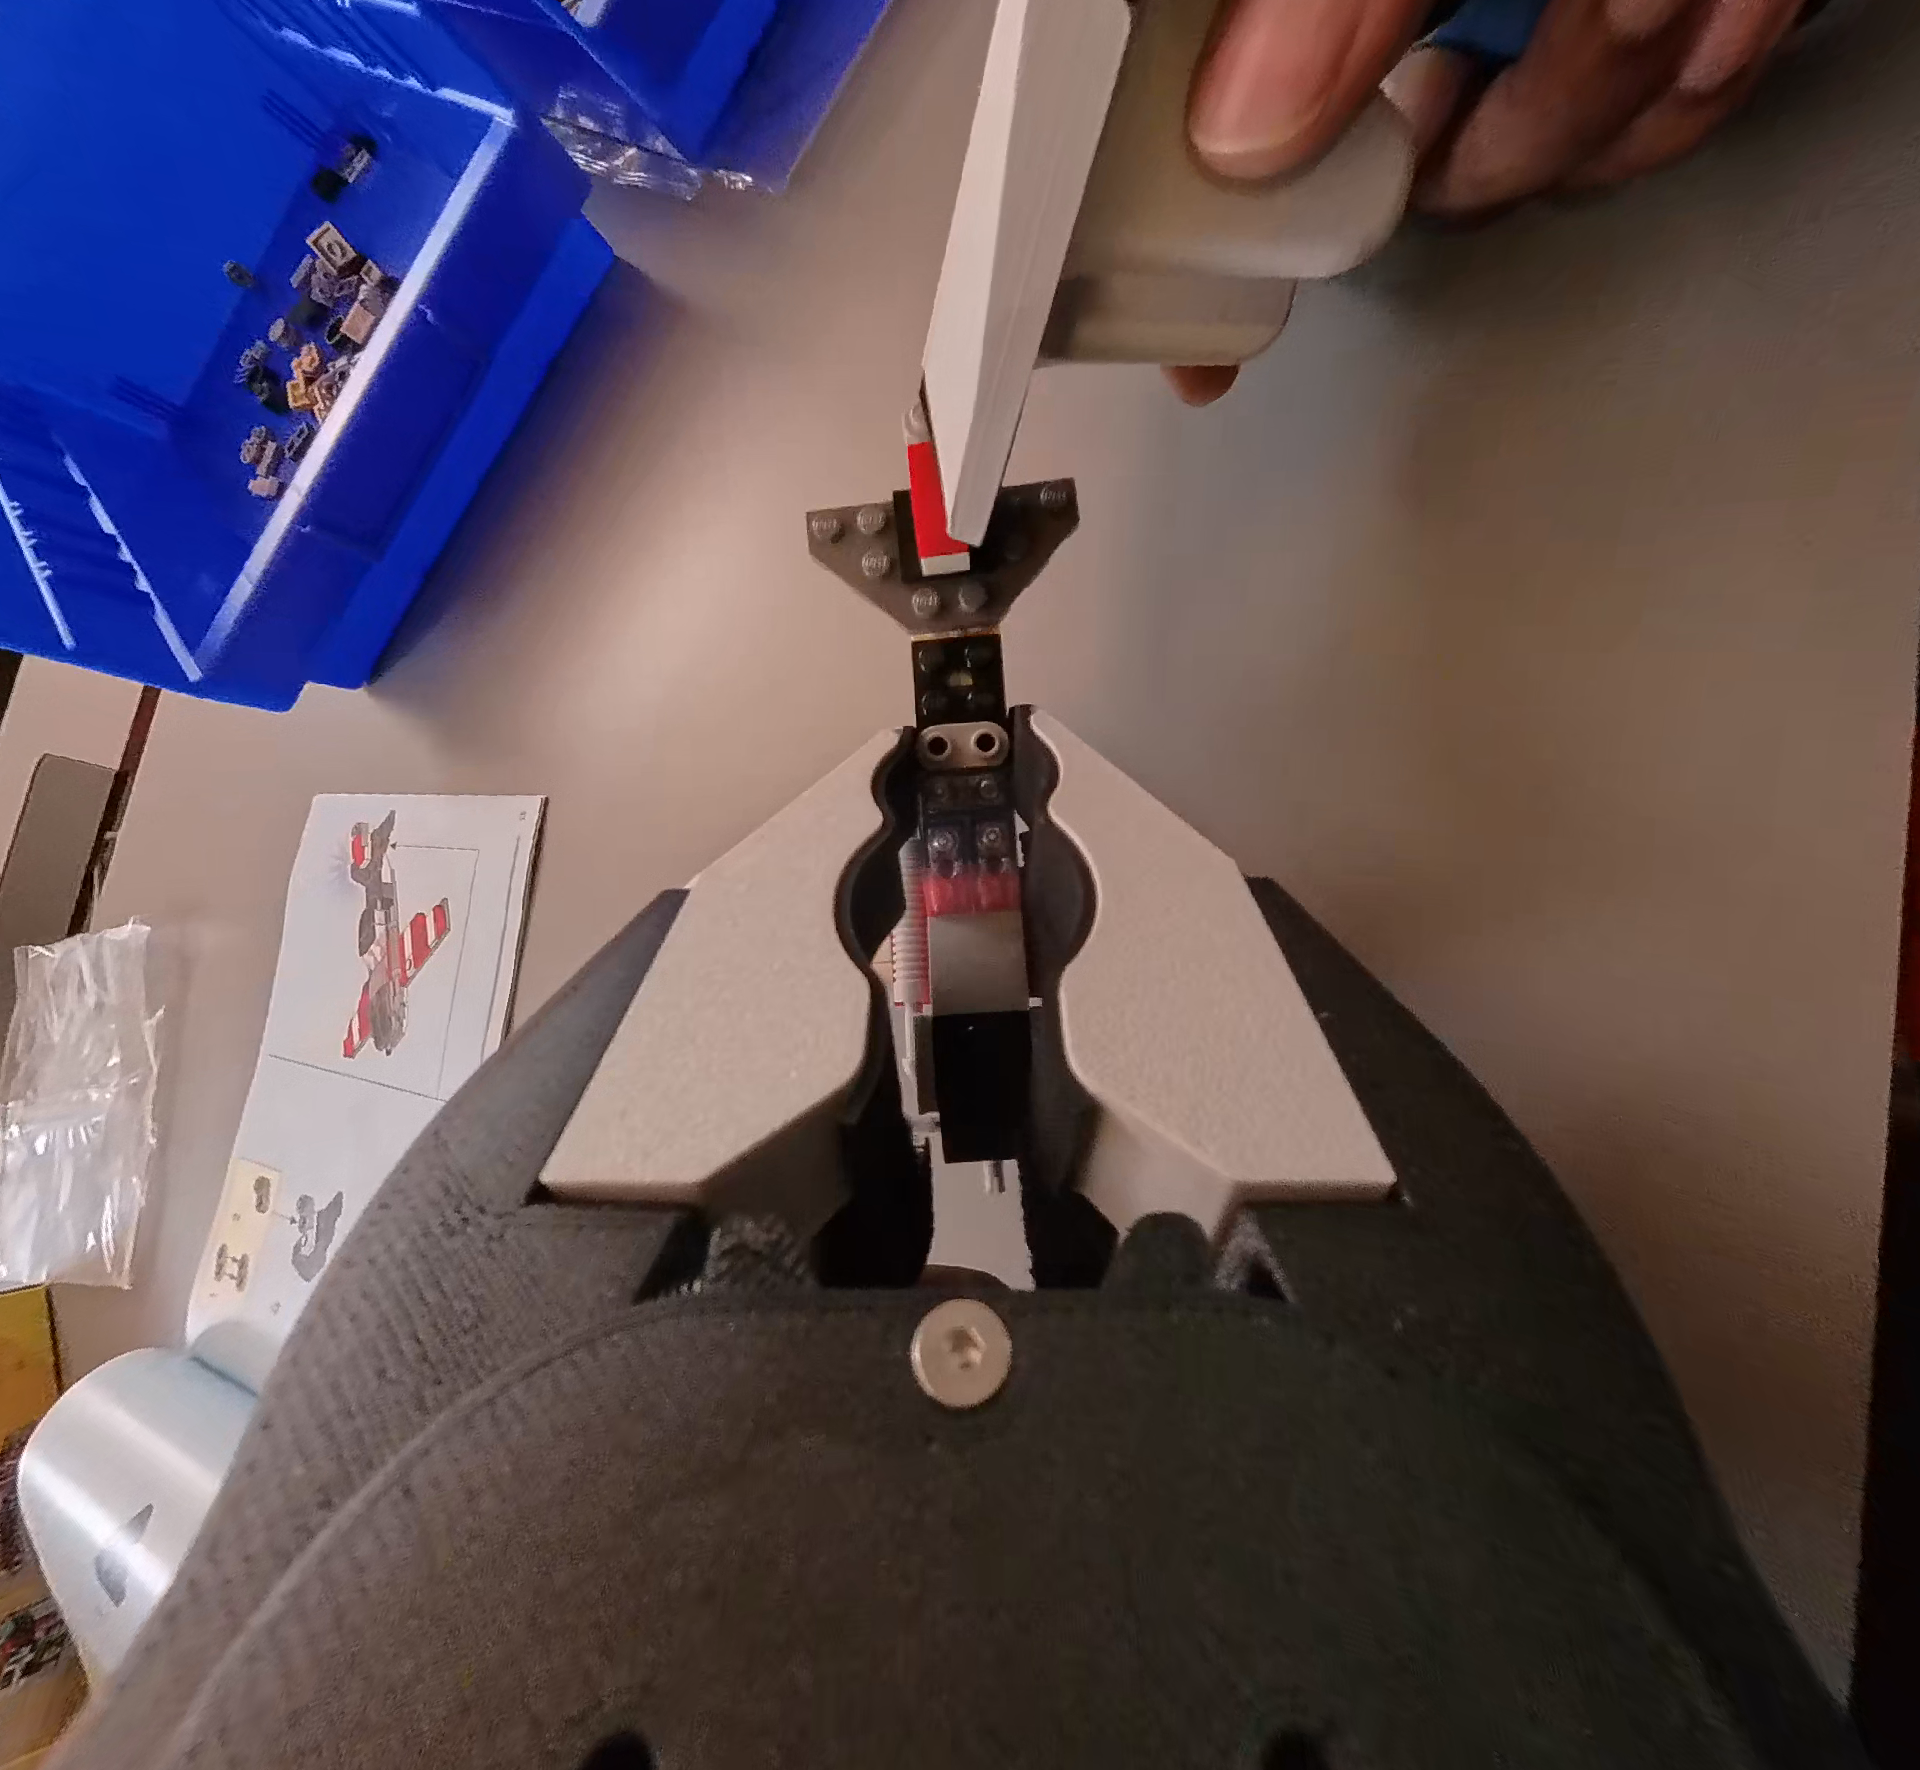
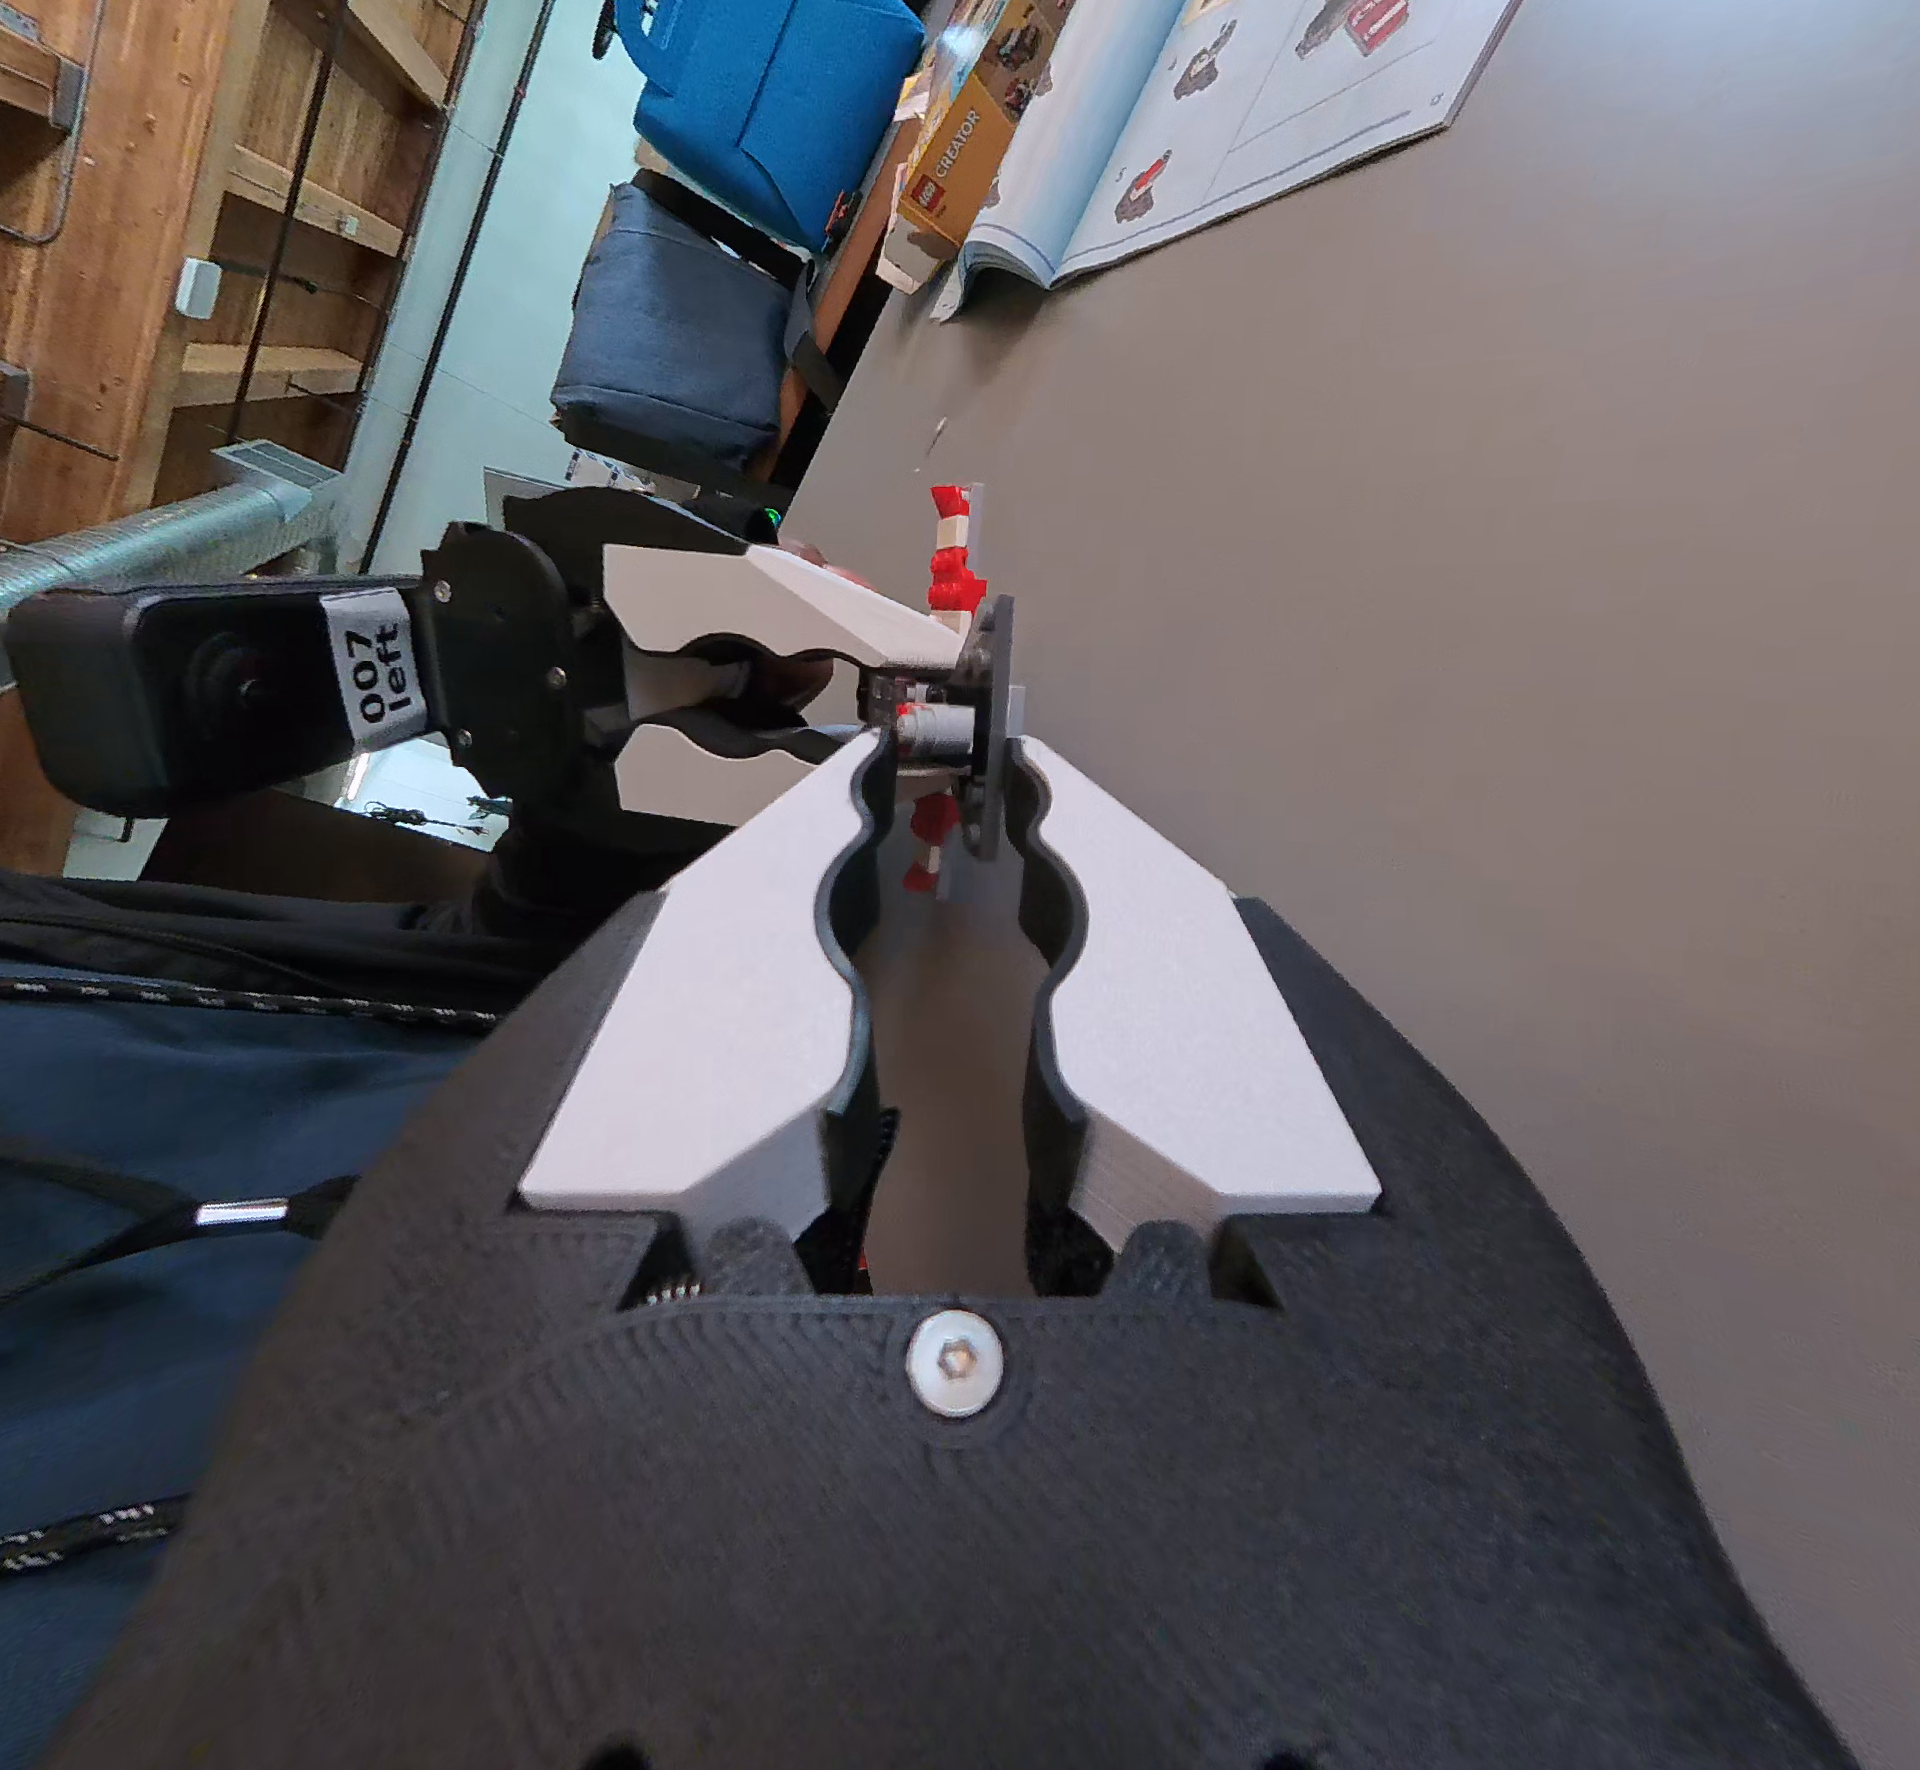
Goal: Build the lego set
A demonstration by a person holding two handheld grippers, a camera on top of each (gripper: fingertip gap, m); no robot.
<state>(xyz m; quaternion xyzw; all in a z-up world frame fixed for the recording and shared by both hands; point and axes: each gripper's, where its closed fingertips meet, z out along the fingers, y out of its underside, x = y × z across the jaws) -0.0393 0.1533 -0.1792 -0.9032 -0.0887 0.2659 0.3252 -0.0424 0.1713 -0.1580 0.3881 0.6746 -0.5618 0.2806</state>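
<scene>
At frame centre, the left gripper (image 1: 961, 733) clamps the lego plane model (image 1: 961, 899) between its fingers, tail plate (image 1: 940, 557) poking beyond. From the upper right, the right gripper (image 1: 951, 536) pinches a red-and-white piece (image 1: 928, 505) onto that plate.

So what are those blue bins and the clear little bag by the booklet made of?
The blue bins look like hard moulded plastic: glossy, with bright glare along stiff, ribbed walls. The clear bag seems to be thin plastic film: see-through, crinkled, with shiny creases. The booklet beside it looks like printed paper.
</scene>
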